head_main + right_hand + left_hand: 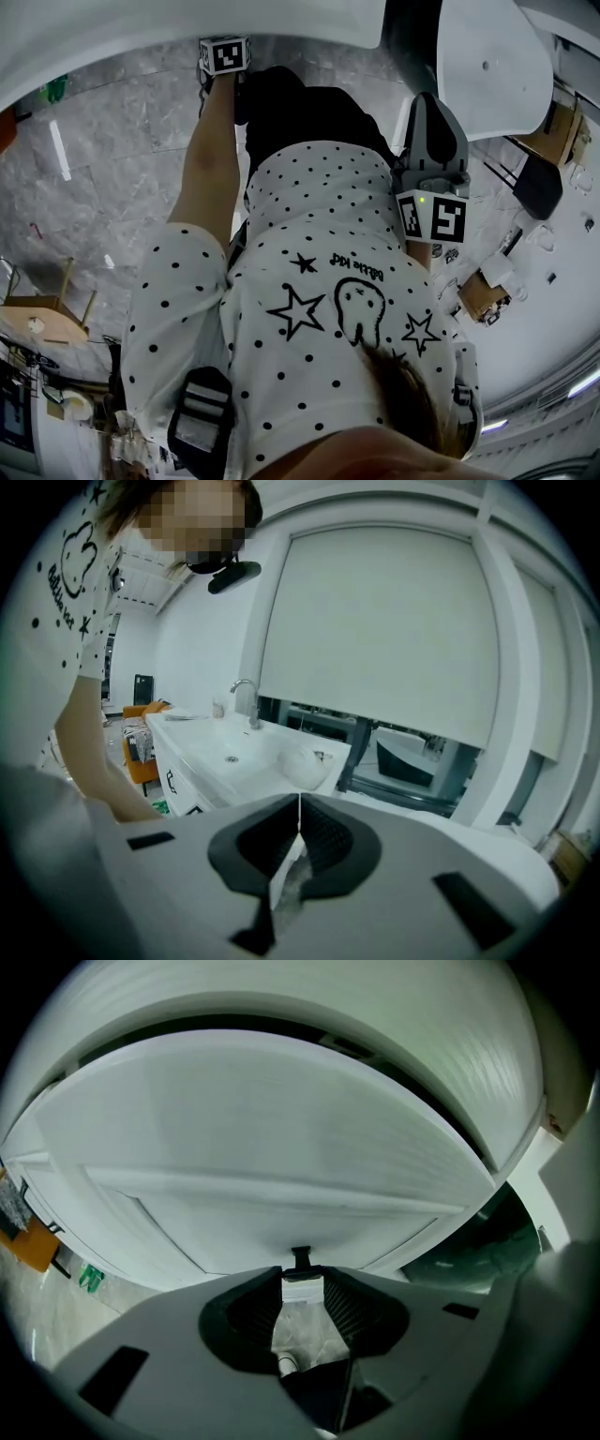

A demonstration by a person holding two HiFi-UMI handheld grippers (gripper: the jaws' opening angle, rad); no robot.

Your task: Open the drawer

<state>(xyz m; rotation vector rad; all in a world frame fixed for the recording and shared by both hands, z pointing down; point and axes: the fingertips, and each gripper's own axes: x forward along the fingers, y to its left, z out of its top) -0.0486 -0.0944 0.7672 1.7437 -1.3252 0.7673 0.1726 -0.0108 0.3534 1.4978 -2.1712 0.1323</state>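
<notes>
Drawer (281, 1138): white front with a recessed panel, fills most of the left gripper view. It sits under a white slab (309, 1007), with a dark gap running between the two. Can't tell whether the front is flush or pulled out.

Handle (301, 1258): small, black, low on the front's centre line, right at the jaw tips and in line with the gap between them. Can't tell if it touches either pad.

Left gripper (302, 1281): jaws apart, no pad pressing on anything. Grey marble floor (305, 1340) shows through the gap. In the head view its marker cube (225, 54) is at the top of frame against the white cabinet edge (141, 37), with the bare left forearm (202, 159) stretched out to it.

Right gripper (300, 806): jaws together at the tips, nothing between them. It points away from the drawer, toward a white vanity tabletop (202, 761) with a sink and faucet (247, 697), below a big roller blind (375, 630). In the head view it hangs beside the person's right hip, well apart from the left gripper, marker cube (433, 217) facing the camera.

Person is in a white polka-dot shirt (309, 281) with star prints, bent over the marble floor. Their left arm shows at the left edge of the right gripper view.
</notes>
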